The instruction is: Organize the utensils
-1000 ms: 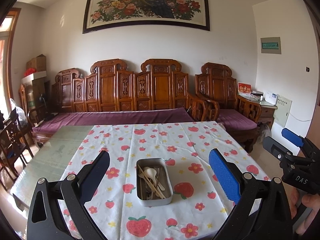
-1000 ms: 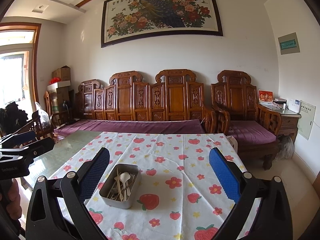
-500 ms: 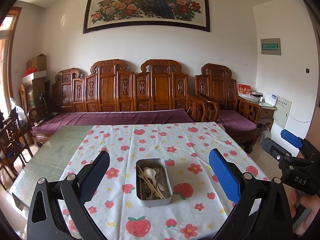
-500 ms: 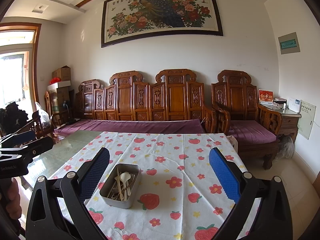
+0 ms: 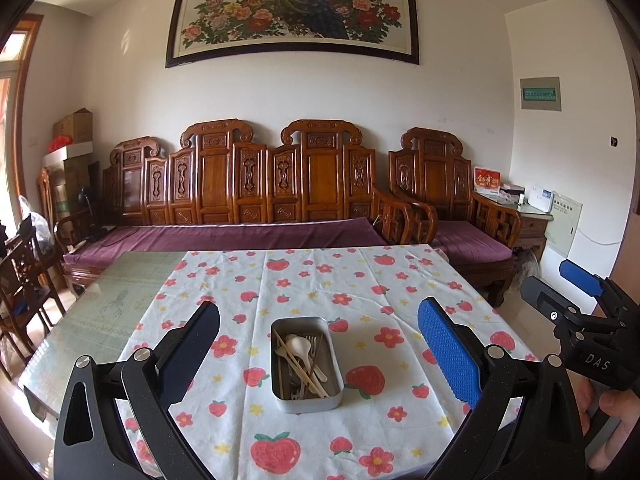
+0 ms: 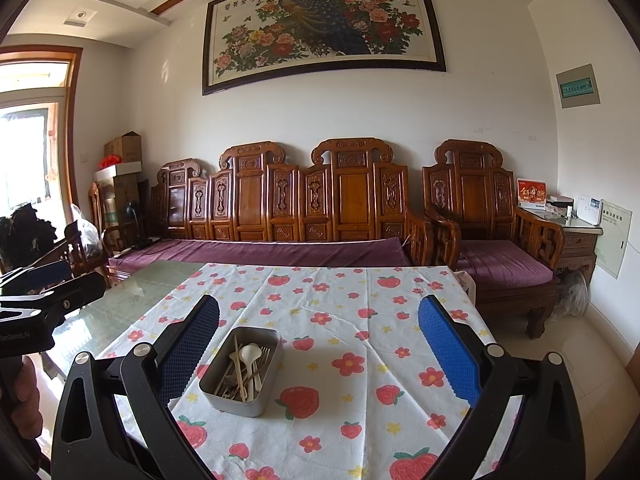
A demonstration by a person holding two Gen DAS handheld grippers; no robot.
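Observation:
A grey metal tray (image 5: pixel 334 396) lies on the strawberry-print tablecloth (image 5: pixel 320 280). It holds a white spoon (image 5: pixel 299 346), wooden chopsticks (image 5: pixel 298 362) and metal forks. The tray (image 6: pixel 224 398) also shows in the right wrist view, low and left of centre. My left gripper (image 5: pixel 319 344) is open and empty, held above and in front of the tray. My right gripper (image 6: pixel 319 344) is open and empty, to the right of the tray. Each gripper shows at the edge of the other's view.
The cloth covers the right part of a glass-topped table (image 5: pixel 100 312). A carved wooden bench (image 5: pixel 248 184) with purple cushions stands behind the table, with an armchair (image 5: pixel 452 200) at its right. A dark chair (image 5: pixel 20 276) stands at the left.

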